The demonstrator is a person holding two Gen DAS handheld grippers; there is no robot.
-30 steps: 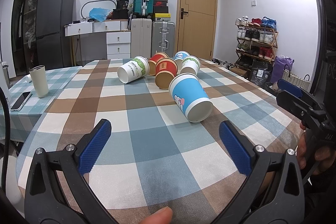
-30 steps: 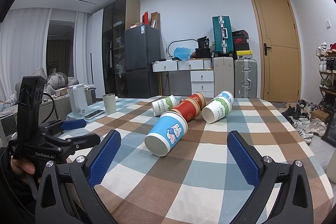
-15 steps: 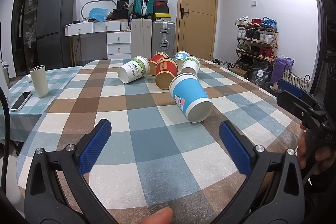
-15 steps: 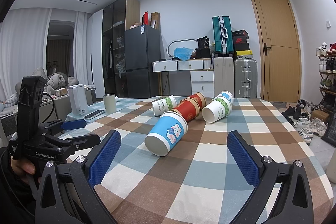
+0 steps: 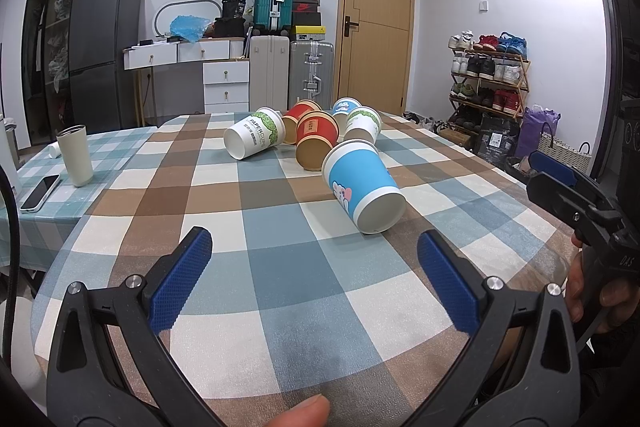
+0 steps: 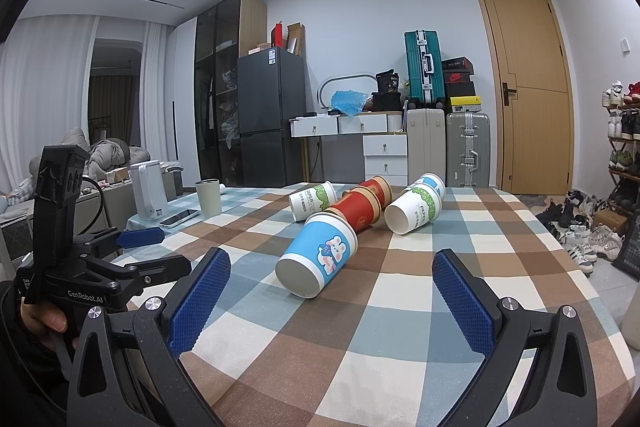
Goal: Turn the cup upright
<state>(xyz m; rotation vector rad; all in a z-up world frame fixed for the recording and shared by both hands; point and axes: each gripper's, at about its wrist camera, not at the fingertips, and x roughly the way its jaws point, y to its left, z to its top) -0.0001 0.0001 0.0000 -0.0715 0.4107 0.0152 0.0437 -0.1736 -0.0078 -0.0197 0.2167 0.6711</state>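
Several paper cups lie on their sides on a checked tablecloth. The nearest is a blue cup with a cartoon animal (image 5: 362,185) (image 6: 318,255), its bottom end toward me. Behind it lie a red cup (image 5: 315,137) (image 6: 362,213), a white and green cup (image 5: 253,138) (image 6: 312,201), another white and green cup (image 5: 362,125) (image 6: 412,211), and more. My left gripper (image 5: 314,279) is open and empty, short of the blue cup. My right gripper (image 6: 332,301) is open and empty, also short of it.
A tall cream tumbler (image 5: 75,155) and a phone (image 5: 40,187) sit on an adjoining table at the left, with a white kettle (image 6: 150,195) nearby. The table's rounded edge (image 5: 552,223) falls off at the right. Suitcases, drawers, a fridge and a shoe rack stand beyond.
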